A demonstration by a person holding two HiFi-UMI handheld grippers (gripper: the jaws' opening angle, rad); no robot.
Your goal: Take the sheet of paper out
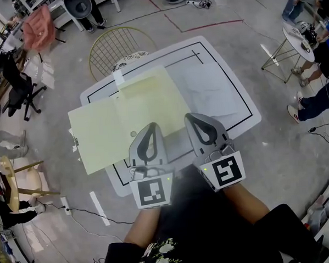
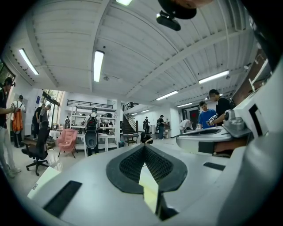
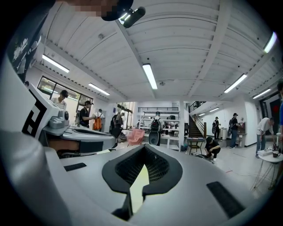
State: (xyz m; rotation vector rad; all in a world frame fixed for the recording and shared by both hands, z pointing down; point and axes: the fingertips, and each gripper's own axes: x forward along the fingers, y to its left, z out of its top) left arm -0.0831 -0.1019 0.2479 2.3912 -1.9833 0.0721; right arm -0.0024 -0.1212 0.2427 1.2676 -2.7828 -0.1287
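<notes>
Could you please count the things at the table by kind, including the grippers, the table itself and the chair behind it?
Grippers: 2 (left gripper, right gripper)
Pale yellow folder, lying open: 1
White table: 1
Wire chair: 1
Total: 5

Two grippers showed: the left gripper (image 1: pixel 151 126) and the right gripper (image 1: pixel 190 118). One white surface (image 1: pixel 217 87) carried one open yellow folder (image 1: pixel 125 114) of two leaves. Around it stood one wire chair (image 1: pixel 113 48), one pink armchair (image 1: pixel 38 27), one black office chair (image 1: pixel 16 81) and one small round table (image 1: pixel 297 41).
</notes>
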